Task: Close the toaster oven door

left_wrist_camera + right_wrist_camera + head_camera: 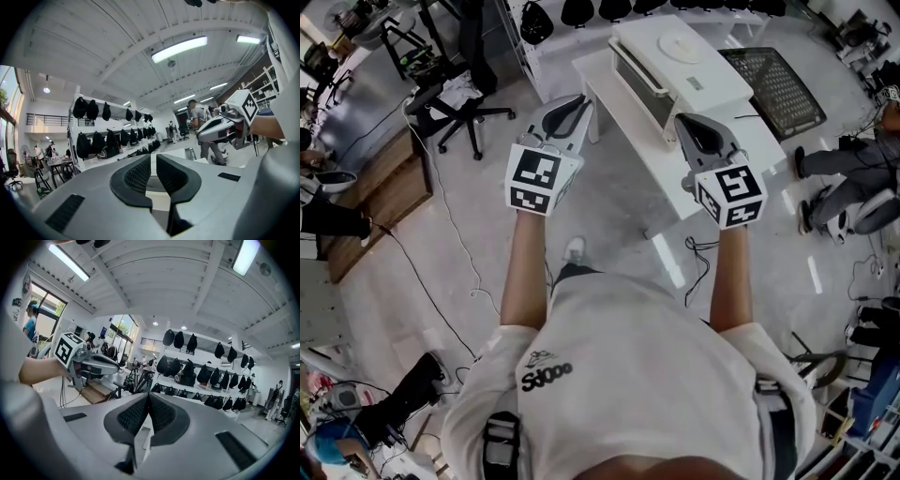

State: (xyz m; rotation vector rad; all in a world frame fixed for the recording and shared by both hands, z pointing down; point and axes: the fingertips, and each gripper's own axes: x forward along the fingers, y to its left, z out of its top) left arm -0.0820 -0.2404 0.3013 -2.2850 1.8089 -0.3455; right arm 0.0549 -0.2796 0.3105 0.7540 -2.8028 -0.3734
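Note:
In the head view, a white toaster oven (680, 61) stands on a white table (628, 127), and its glass door (635, 82) lies flat against the front. My left gripper (572, 105) hovers left of the table, short of the oven. Its jaws stand a narrow gap apart with nothing between them (153, 157). My right gripper (692, 127) hangs over the table's near side, just in front of the oven, with its pads meeting at the tips and empty (148, 395). Each gripper view shows the other gripper (220, 126) (91, 363) level beside it.
A black mesh rack (773, 84) lies just right of the oven. An office chair (455, 103) and a wooden desk (384, 187) stand to the left, with a cable (441, 291) on the floor. A person (853, 178) sits at the right. Shelves of black bags (201, 371) line the far wall.

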